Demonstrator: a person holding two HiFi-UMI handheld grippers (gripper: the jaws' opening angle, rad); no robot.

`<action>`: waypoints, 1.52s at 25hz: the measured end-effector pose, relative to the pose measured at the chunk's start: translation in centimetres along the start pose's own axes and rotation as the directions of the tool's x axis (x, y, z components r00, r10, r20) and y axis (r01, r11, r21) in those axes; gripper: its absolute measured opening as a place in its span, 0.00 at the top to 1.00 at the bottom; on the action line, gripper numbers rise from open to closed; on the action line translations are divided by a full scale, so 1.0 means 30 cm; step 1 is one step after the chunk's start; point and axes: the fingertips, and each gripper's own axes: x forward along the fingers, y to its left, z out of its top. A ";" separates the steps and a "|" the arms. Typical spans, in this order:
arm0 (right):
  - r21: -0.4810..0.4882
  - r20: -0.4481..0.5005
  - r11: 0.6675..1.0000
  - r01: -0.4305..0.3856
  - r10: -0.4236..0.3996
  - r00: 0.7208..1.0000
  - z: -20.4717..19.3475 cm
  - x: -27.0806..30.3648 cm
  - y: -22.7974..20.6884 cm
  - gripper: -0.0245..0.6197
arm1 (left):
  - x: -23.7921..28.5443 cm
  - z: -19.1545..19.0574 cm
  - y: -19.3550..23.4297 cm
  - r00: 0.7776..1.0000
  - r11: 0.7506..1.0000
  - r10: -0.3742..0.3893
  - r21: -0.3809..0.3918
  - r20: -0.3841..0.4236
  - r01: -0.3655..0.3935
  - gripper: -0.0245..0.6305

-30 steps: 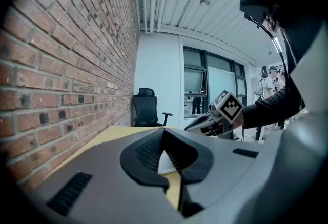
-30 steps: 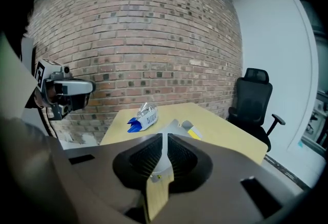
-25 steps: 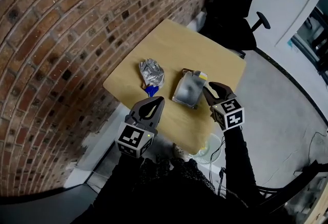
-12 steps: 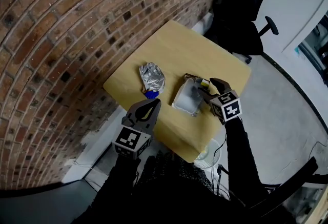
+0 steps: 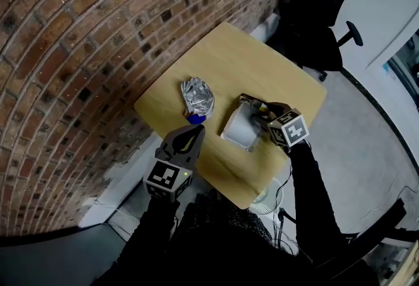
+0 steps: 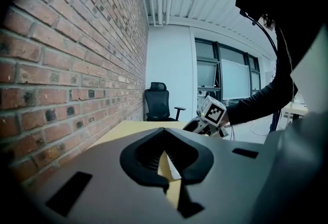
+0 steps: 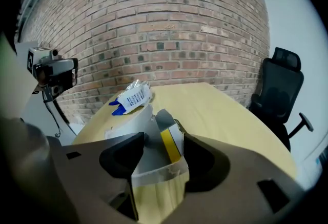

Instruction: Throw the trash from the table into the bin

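A crumpled silver foil bag (image 5: 198, 96) with a blue end lies on the wooden table (image 5: 262, 69); in the right gripper view the bag (image 7: 130, 97) is at the far left. Beside it lies a flattened grey carton (image 5: 241, 129) with a yellow strip. My right gripper (image 5: 256, 110) is tilted down over the carton's right end. Its jaws have just been opening, and the carton (image 7: 154, 151) sits between them. My left gripper (image 5: 195, 131) hovers at the table's near edge just short of the foil bag, jaws together and nothing in them (image 6: 174, 187).
A brick wall (image 5: 85, 29) runs along the table's left side. A black office chair (image 5: 314, 10) stands at the far end. A pale round object (image 5: 262, 199) sits on the floor under the near right corner. No bin shows in any view.
My right gripper has come down and forward over the grey carton, and its jaws have spread from nearly shut to wide. The left gripper has edged slightly toward the table.
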 end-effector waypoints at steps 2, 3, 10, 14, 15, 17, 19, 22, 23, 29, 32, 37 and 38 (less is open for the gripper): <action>0.000 -0.015 1.000 -0.005 0.005 1.000 -0.007 0.003 0.015 0.57 | -0.004 -0.003 0.006 1.000 1.000 0.007 -0.003 -0.003 -0.007 0.95; 0.002 -0.019 1.000 -0.008 0.009 1.000 -0.008 0.004 0.025 0.58 | -0.008 -0.003 0.007 1.000 1.000 0.008 -0.002 -0.003 -0.008 0.95; 0.010 0.038 1.000 -0.004 0.004 0.999 0.016 -0.039 0.068 0.93 | -0.037 0.017 -0.003 1.000 1.000 0.010 0.005 0.017 -0.010 0.95; 0.052 0.080 0.998 -0.037 0.032 0.996 0.042 -0.085 0.124 0.94 | -0.065 0.021 -0.016 1.000 1.000 0.005 0.005 0.027 -0.005 0.95; 0.043 0.088 0.999 -0.029 0.025 0.996 0.048 -0.096 0.129 0.94 | -0.073 0.023 -0.019 1.000 1.000 0.003 0.005 0.030 -0.003 0.95; 0.022 0.104 1.000 -0.001 -0.001 0.995 0.056 -0.117 0.131 0.94 | -0.090 0.025 -0.025 0.999 1.000 -0.003 0.007 0.037 0.002 0.95; 0.027 0.113 1.000 0.016 -0.019 0.993 0.053 -0.143 0.142 0.94 | -0.107 0.030 -0.039 0.999 1.000 -0.016 0.011 0.043 0.015 0.95; 0.047 0.149 0.998 0.030 -0.037 0.988 0.068 -0.198 0.177 0.94 | -0.132 0.034 -0.063 0.998 0.999 -0.036 0.018 0.049 0.035 0.95; 0.049 0.156 0.998 0.041 -0.048 0.987 0.067 -0.214 0.182 0.94 | -0.141 0.034 -0.069 0.998 0.999 -0.039 0.019 0.052 0.038 0.95; 0.086 0.175 0.989 0.120 -0.134 0.975 0.024 -0.339 0.239 0.94 | -0.196 0.022 -0.134 0.992 0.994 -0.109 0.036 0.066 0.107 0.95; 0.119 0.187 0.979 0.163 -0.183 0.965 -0.013 -0.410 0.271 0.94 | -0.230 0.015 -0.176 0.986 0.988 -0.150 0.041 0.073 0.147 0.95; 0.189 0.199 0.955 0.227 -0.263 0.944 -0.078 -0.532 0.336 0.94 | -0.265 0.006 -0.253 0.973 0.976 -0.216 0.046 0.086 0.212 0.95; 0.205 0.200 0.950 0.235 -0.276 0.940 -0.092 -0.553 0.348 0.94 | -0.267 0.003 -0.271 0.969 0.973 -0.230 0.044 0.085 0.227 0.95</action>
